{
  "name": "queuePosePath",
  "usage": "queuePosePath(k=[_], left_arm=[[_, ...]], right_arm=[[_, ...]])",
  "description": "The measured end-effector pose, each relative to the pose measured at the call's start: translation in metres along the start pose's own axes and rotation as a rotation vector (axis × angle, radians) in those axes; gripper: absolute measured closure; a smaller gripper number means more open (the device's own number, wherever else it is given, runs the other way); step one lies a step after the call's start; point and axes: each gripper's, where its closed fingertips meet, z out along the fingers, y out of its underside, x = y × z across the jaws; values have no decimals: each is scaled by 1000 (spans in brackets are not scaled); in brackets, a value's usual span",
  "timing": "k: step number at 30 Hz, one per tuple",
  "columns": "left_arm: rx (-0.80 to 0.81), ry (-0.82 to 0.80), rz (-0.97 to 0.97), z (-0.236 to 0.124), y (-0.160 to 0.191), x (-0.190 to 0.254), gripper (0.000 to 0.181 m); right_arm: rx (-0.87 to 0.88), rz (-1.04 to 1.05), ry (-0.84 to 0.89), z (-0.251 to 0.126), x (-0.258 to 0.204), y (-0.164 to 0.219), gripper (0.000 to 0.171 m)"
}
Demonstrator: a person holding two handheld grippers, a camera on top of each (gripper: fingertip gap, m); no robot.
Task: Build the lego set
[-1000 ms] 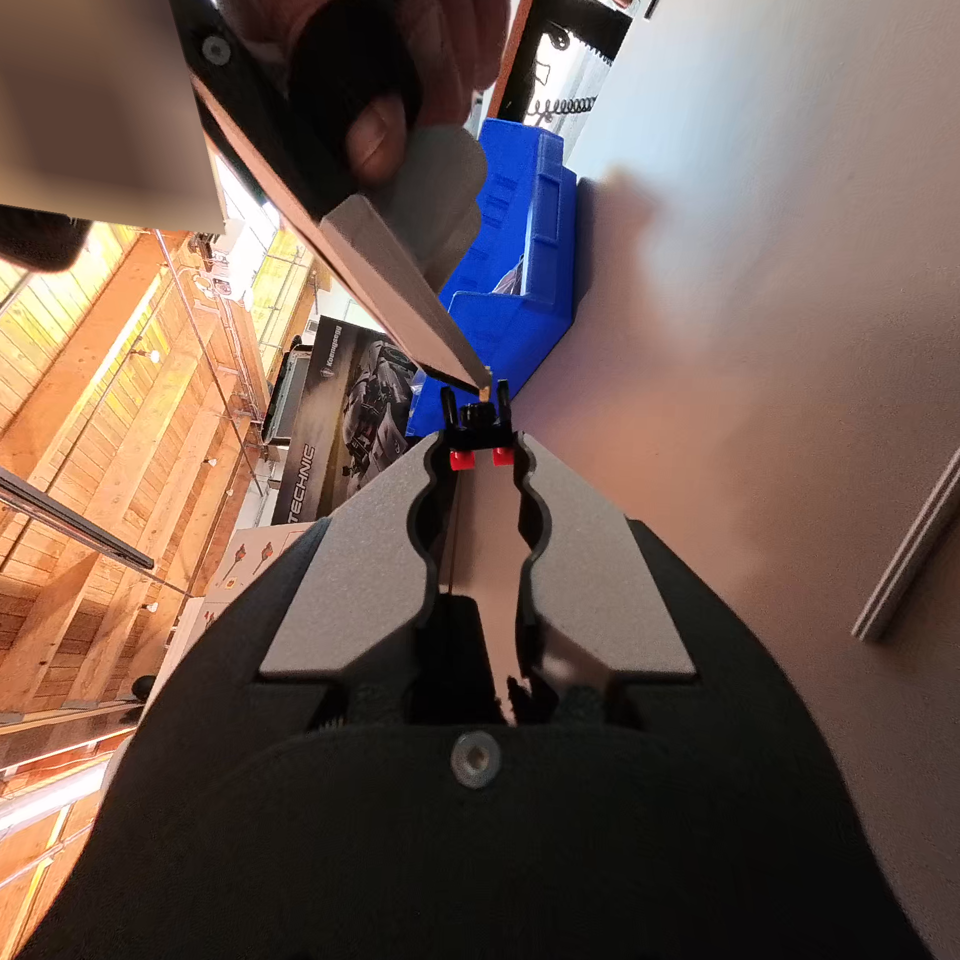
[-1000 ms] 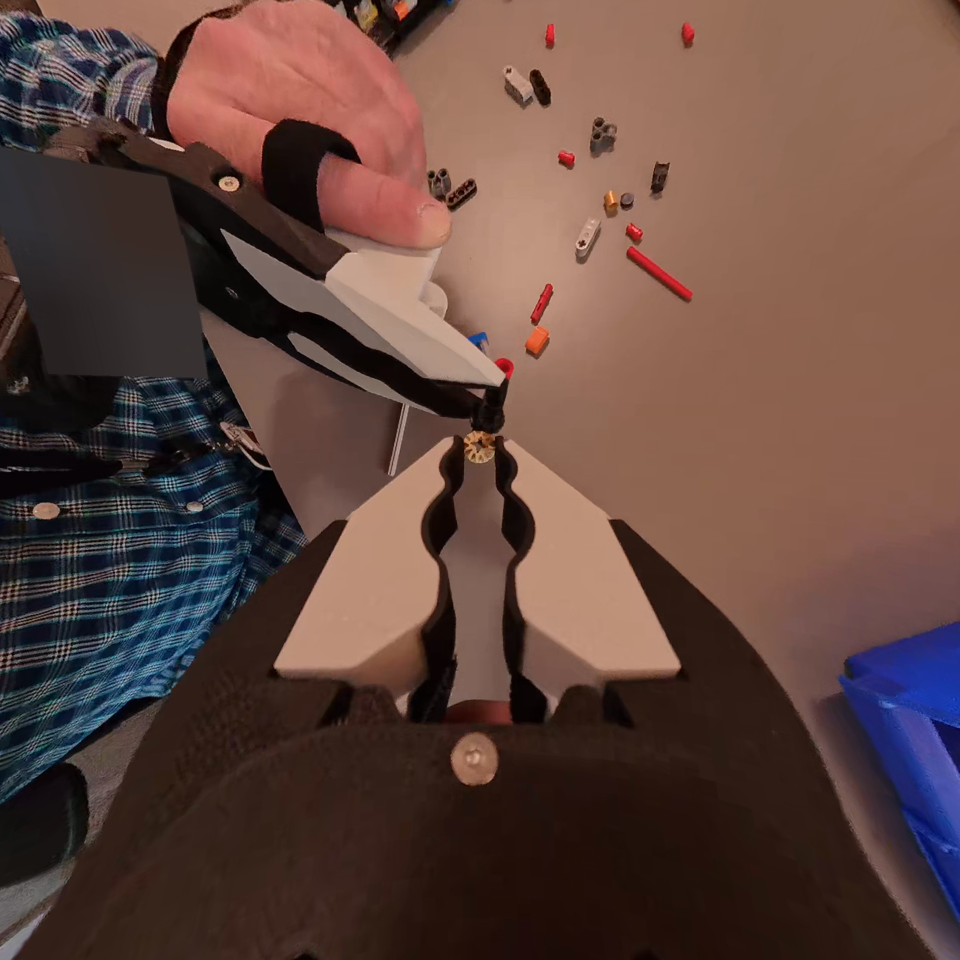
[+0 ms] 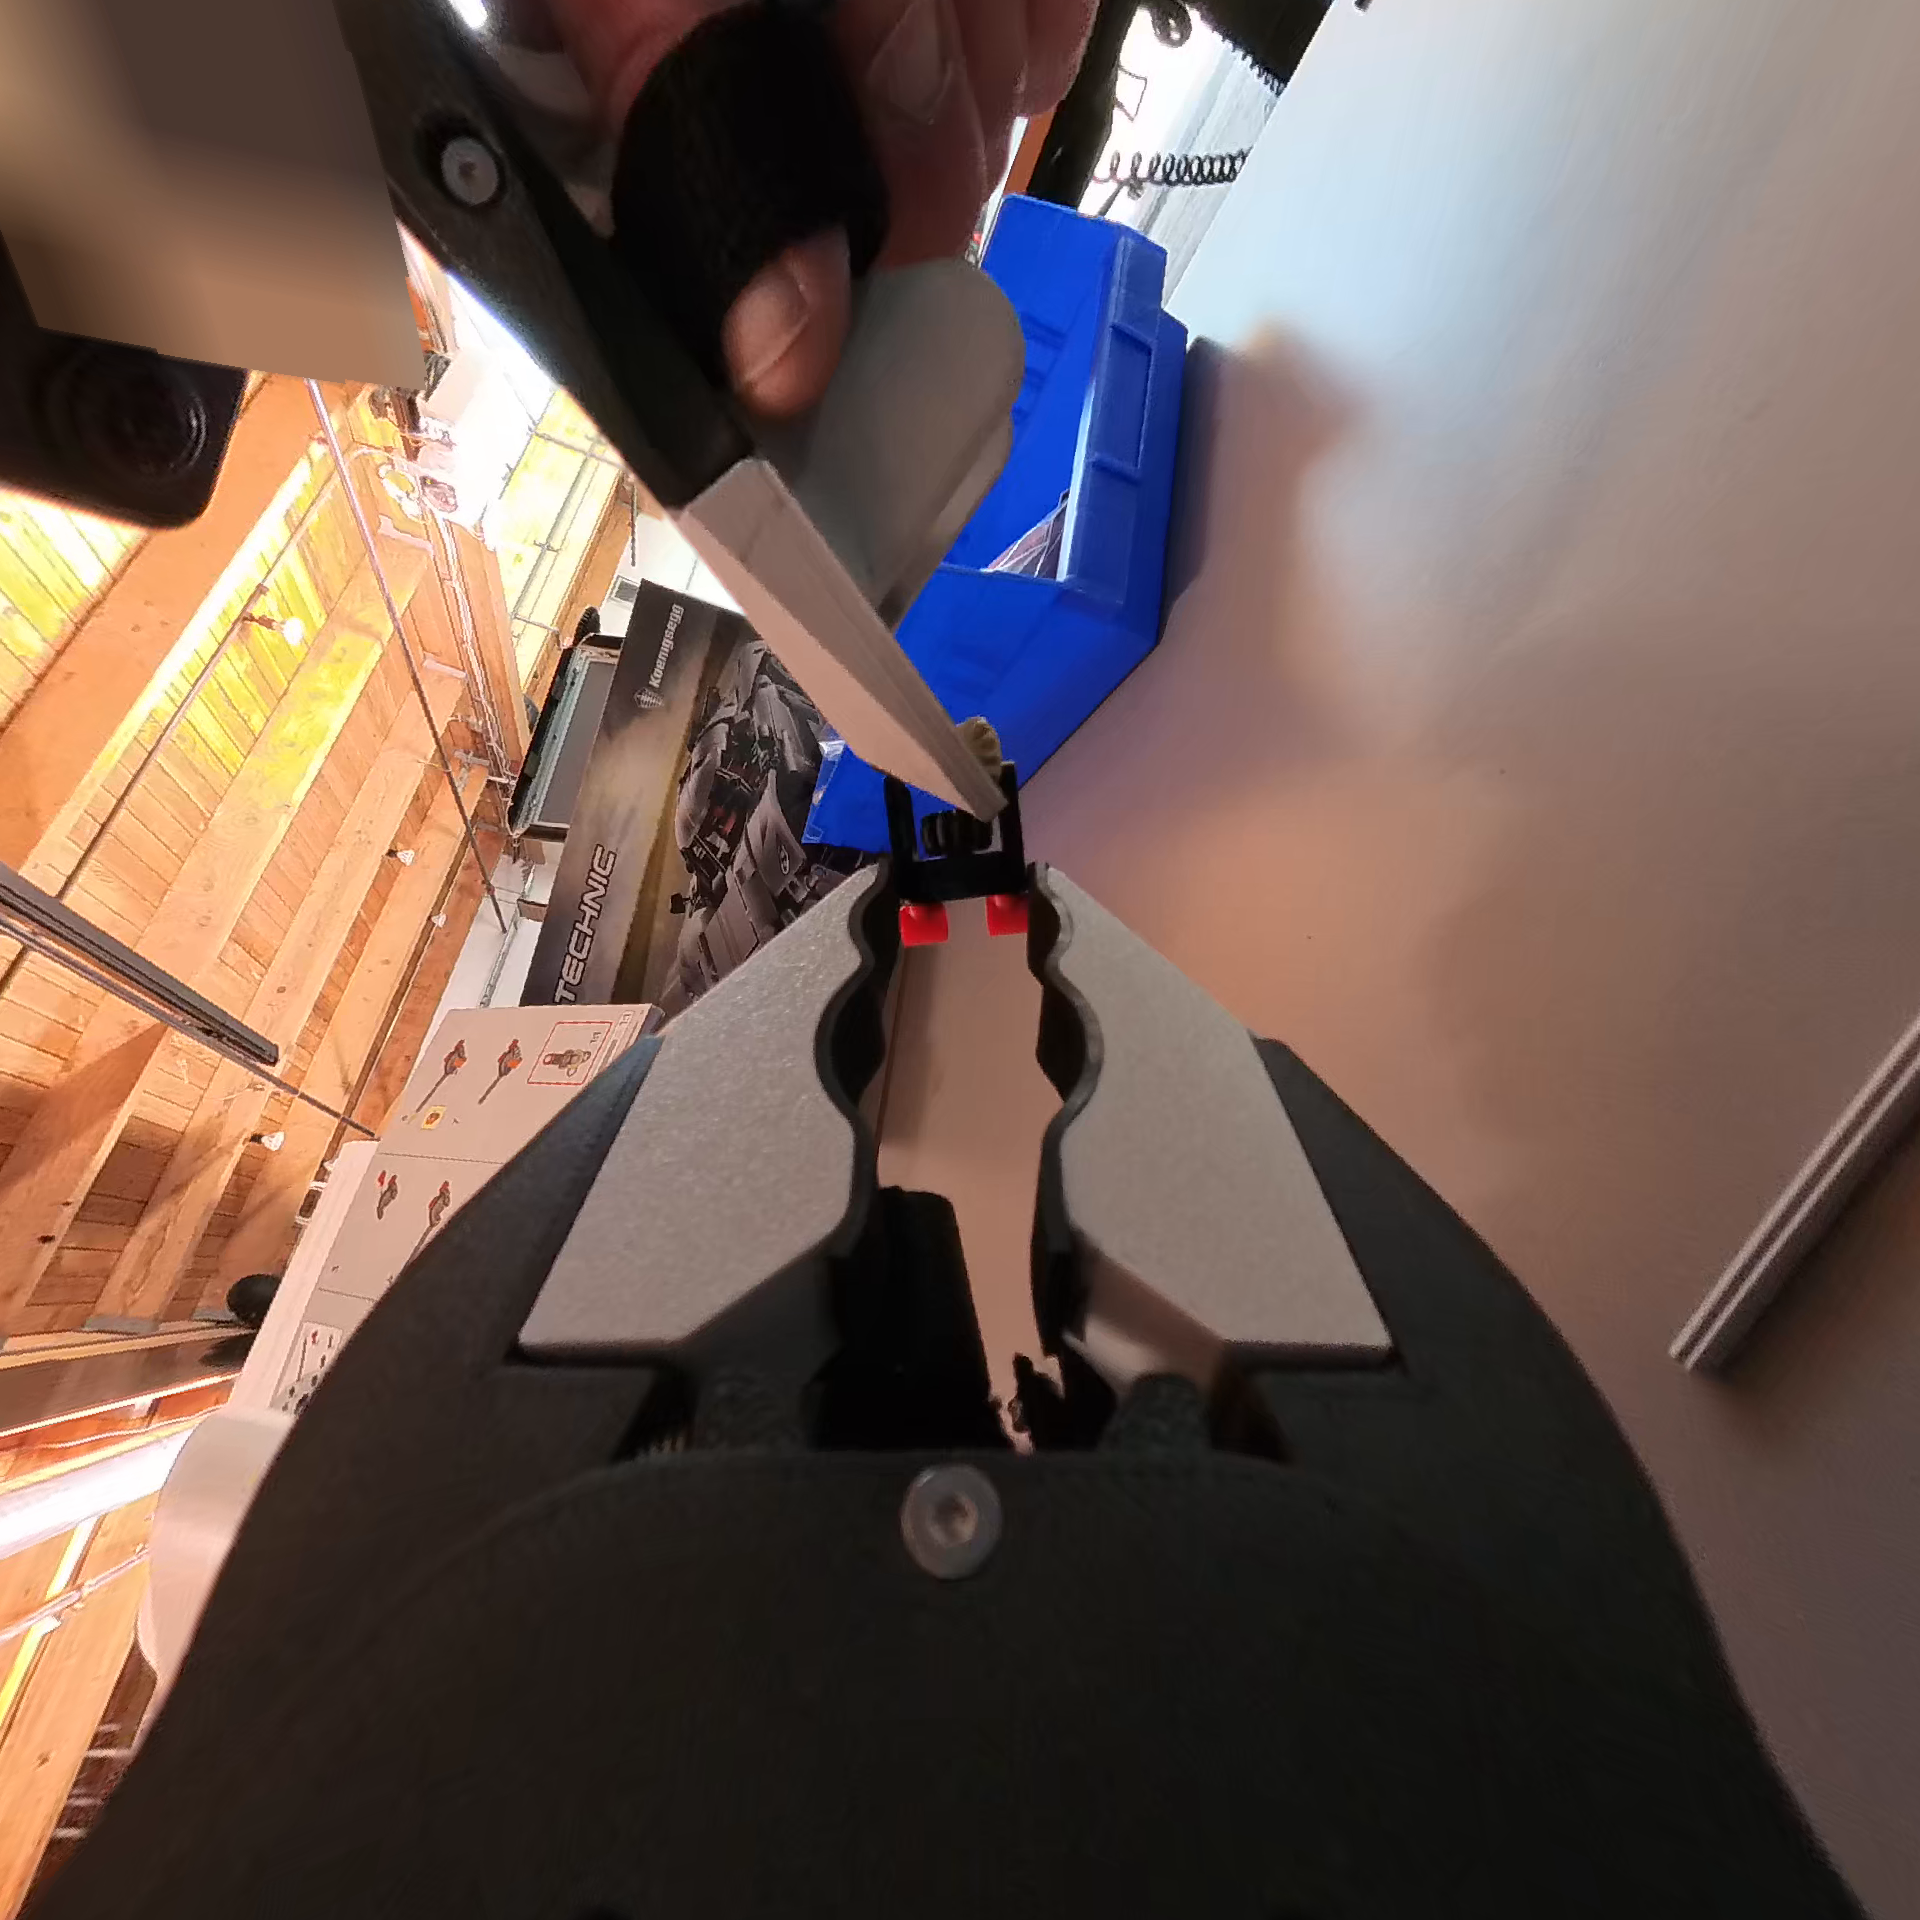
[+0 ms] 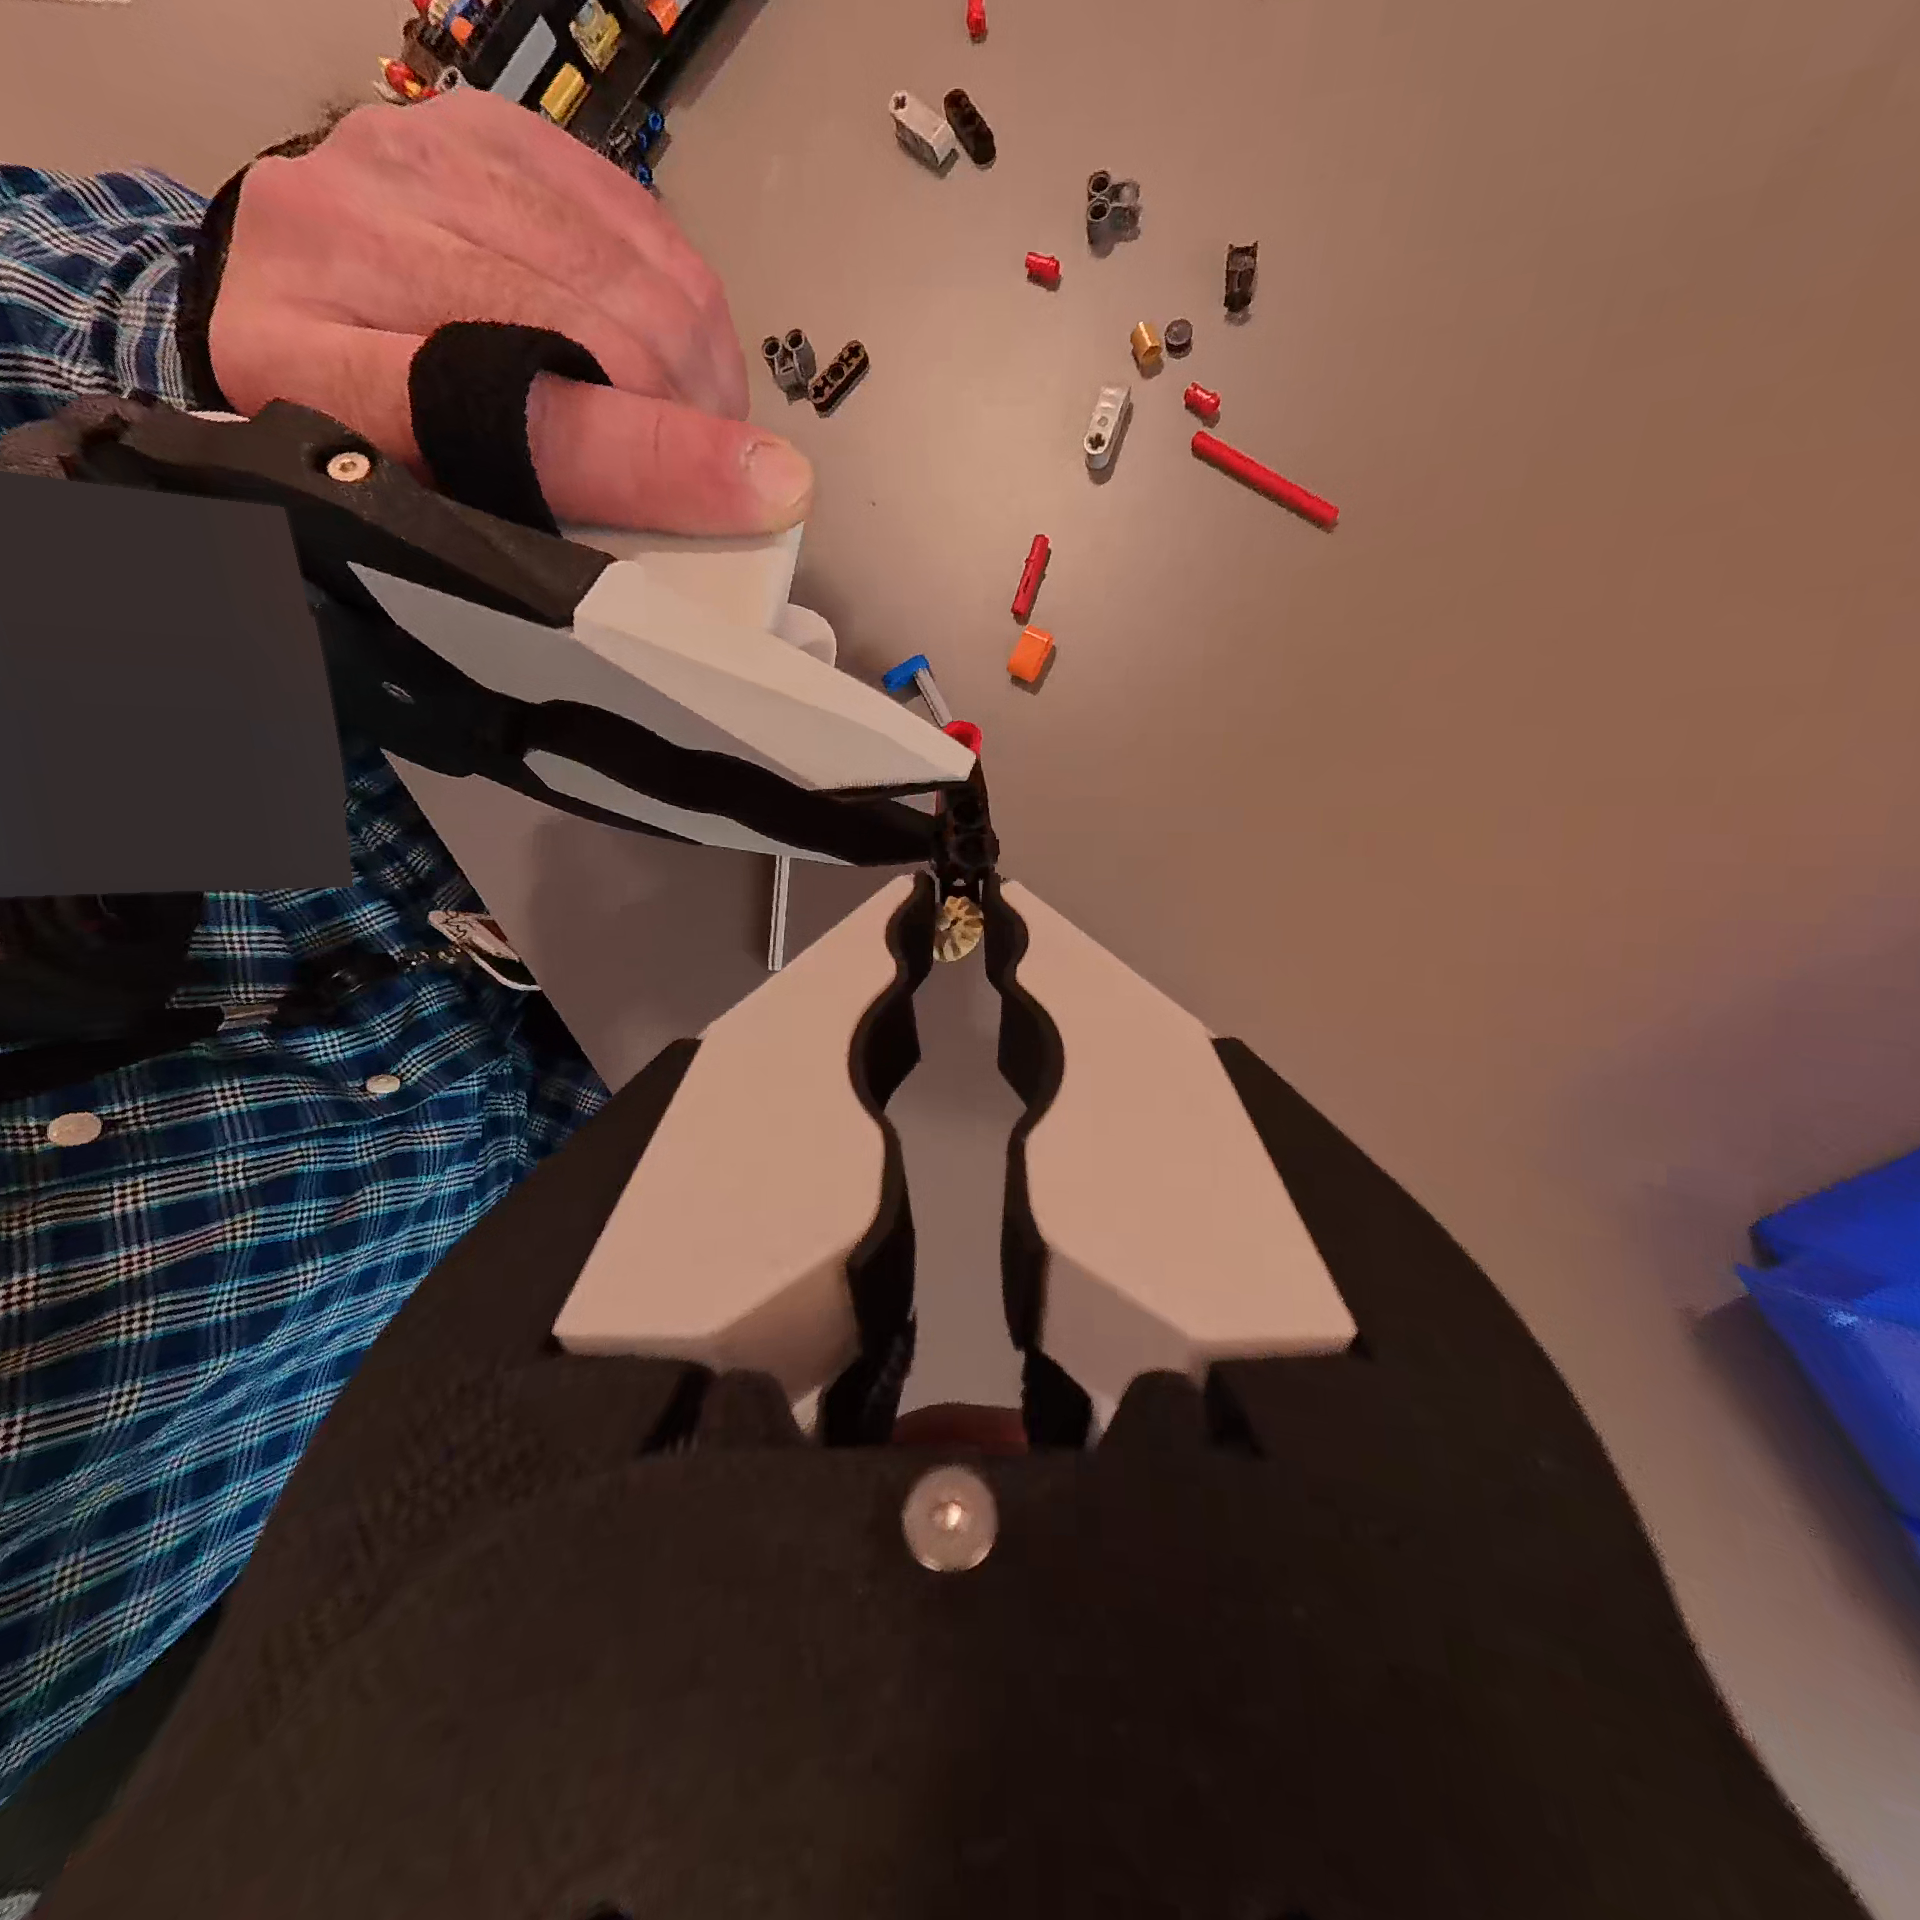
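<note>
Inside, blue bin (image 3: 1081,582) — contents too unclear.

1. The tan gear (image 4: 957,925) held by the right gripper (image 4: 956,896) now sits against the black frame piece (image 3: 958,860), closer than before.
2. In the left wrist view, the right gripper's tip has moved down between the frame's prongs.
</note>
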Motion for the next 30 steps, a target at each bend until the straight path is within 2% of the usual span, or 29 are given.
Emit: queuePosePath(k=[15, 30], left_arm=[[-4, -6, -22, 2, 7, -3, 158], [21, -106, -6, -2, 5, -16, 158]], right_arm=[[164, -18, 5, -10, 4, -9, 166], [176, -120, 88, -7, -4, -17, 165]])
